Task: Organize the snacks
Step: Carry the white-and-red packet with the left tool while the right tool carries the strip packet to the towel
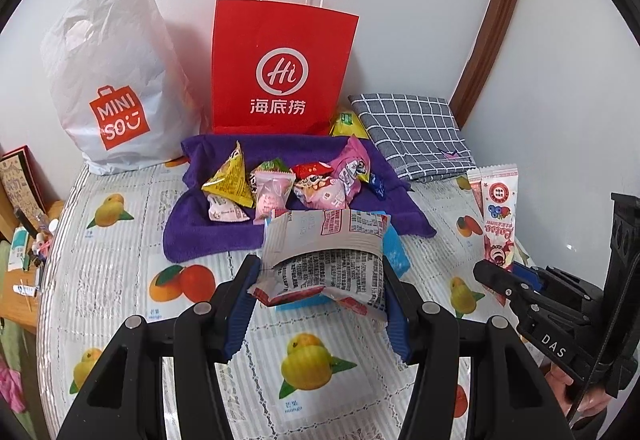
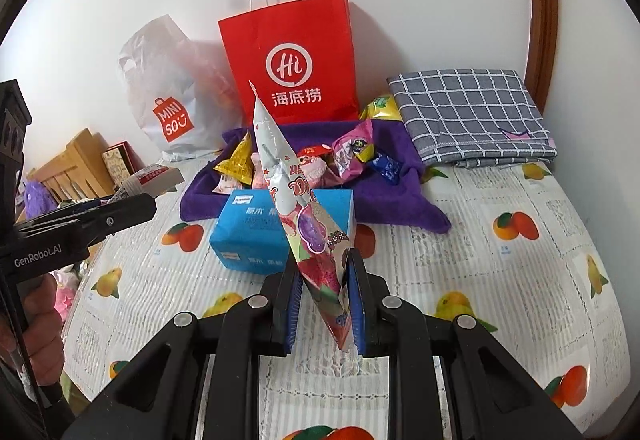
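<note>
The left tongs [image 1: 320, 276] are gripping a white snack packet [image 1: 324, 260], the right tongs [image 2: 324, 304] are pinching a long pink snack pouch [image 2: 304, 208]. Many snacks are lying loose on the purple towel [image 1: 192, 232] before the red paper bag [image 1: 280, 68]; sorting is looking barely begun.

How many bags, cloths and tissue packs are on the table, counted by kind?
Bags: 2, red bag and white bag
Cloths: 2, purple cloth and checked cloth
Tissue packs: 1, blue pack
Total: 5
</note>
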A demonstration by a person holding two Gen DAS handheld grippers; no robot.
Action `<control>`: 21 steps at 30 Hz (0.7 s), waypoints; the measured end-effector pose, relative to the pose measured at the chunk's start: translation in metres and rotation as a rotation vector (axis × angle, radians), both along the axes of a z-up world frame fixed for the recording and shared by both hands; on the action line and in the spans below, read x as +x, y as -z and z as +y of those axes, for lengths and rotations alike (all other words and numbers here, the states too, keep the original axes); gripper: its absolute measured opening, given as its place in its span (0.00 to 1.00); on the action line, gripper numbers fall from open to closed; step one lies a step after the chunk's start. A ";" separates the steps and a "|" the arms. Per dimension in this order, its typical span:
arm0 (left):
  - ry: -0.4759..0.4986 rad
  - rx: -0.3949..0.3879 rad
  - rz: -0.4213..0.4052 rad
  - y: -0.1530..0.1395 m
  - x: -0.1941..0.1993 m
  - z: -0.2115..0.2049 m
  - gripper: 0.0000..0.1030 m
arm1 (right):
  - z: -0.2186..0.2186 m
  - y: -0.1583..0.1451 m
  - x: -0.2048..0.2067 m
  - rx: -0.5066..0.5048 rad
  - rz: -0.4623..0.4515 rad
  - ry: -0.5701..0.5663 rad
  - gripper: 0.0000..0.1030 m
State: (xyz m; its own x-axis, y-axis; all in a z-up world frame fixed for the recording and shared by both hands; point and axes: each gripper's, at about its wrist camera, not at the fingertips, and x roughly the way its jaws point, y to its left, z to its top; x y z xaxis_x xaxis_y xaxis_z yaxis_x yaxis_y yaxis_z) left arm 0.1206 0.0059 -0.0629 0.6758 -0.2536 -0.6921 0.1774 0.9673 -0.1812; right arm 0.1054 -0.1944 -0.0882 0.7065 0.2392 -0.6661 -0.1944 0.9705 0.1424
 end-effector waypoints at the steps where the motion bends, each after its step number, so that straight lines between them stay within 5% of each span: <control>1: 0.000 -0.001 -0.001 -0.001 0.001 0.000 0.52 | -0.001 -0.002 0.003 -0.003 -0.003 0.002 0.21; 21: -0.006 -0.014 0.001 -0.010 0.037 0.002 0.52 | 0.009 -0.016 0.044 0.004 -0.011 -0.011 0.21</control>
State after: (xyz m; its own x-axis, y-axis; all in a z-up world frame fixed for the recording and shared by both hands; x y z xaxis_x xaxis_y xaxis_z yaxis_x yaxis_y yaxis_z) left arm 0.1576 0.0081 -0.0533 0.6765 -0.2590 -0.6894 0.1714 0.9658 -0.1947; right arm 0.1495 -0.1852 -0.0723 0.7112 0.2495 -0.6572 -0.2062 0.9678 0.1443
